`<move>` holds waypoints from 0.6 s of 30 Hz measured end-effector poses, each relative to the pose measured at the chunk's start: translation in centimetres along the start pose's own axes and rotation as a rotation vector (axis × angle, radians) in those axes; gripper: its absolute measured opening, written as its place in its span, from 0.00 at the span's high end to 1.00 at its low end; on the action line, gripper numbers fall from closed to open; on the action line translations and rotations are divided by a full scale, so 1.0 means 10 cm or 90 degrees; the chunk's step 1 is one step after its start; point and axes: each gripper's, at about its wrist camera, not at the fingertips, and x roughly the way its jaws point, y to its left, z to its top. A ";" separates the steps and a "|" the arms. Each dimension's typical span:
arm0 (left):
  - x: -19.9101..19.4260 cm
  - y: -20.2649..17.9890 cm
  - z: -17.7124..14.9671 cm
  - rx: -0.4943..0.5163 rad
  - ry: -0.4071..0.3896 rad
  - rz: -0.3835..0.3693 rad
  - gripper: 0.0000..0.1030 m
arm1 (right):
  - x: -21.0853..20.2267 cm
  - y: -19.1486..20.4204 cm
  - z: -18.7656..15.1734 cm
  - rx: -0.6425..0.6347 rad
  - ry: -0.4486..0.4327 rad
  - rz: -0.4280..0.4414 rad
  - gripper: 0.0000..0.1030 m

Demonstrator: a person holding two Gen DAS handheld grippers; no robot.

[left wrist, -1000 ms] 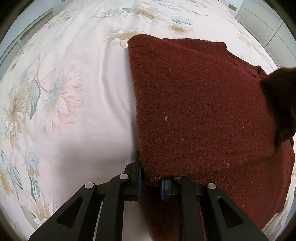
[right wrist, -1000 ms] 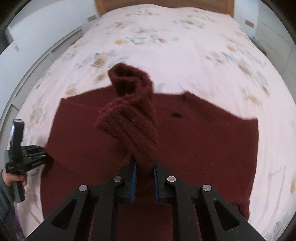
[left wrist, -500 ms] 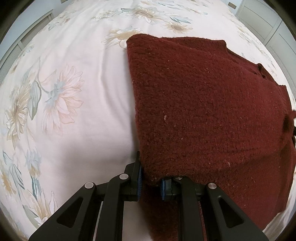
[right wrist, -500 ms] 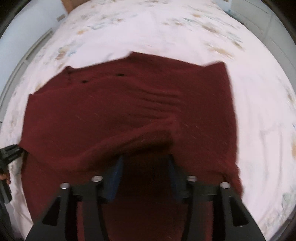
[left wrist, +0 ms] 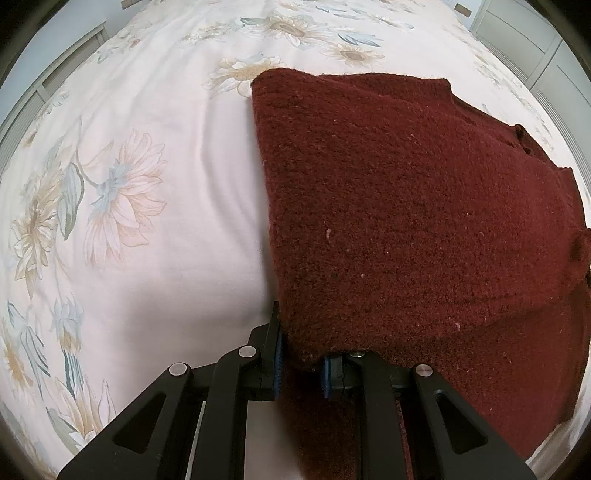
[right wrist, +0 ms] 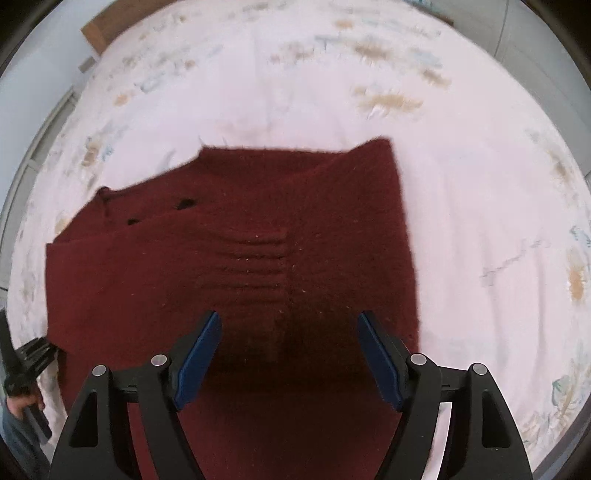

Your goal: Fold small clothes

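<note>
A dark red knitted sweater (left wrist: 406, 221) lies on the floral bedsheet (left wrist: 147, 184), with a folded layer on top. My left gripper (left wrist: 301, 360) is shut on the sweater's near left edge, the knit pinched between its blue pads. In the right wrist view the same sweater (right wrist: 240, 258) spreads below my right gripper (right wrist: 288, 332). Its jaws are opening wide, and nothing sits between the blue pads (right wrist: 199, 350); they hover just over the laid-down sleeve. The left gripper (right wrist: 33, 354) shows at the sweater's left edge, held by a hand (right wrist: 18, 406).
The pale floral sheet (right wrist: 480, 184) covers the bed all around the sweater. A wooden headboard (right wrist: 99, 29) stands at the far end. White cabinet fronts (left wrist: 535, 44) line the right side, and a white panelled wall (left wrist: 44, 85) runs along the left.
My right gripper carried the bunched sleeve across and down onto the sweater, then let it go and spread its jaws. The sleeve now lies flat. The left gripper kept its hold without moving.
</note>
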 end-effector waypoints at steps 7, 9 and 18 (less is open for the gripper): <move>0.01 -0.04 -0.01 0.000 0.000 0.001 0.86 | 0.32 0.25 -0.15 -0.044 0.048 -0.003 0.26; 0.01 -0.07 -0.02 0.000 0.000 0.001 0.86 | 0.29 0.30 -0.20 -0.055 0.034 -0.011 0.40; -0.02 -0.14 -0.01 0.001 0.001 0.009 0.86 | -0.16 0.52 -0.23 -0.144 -0.098 -0.033 0.79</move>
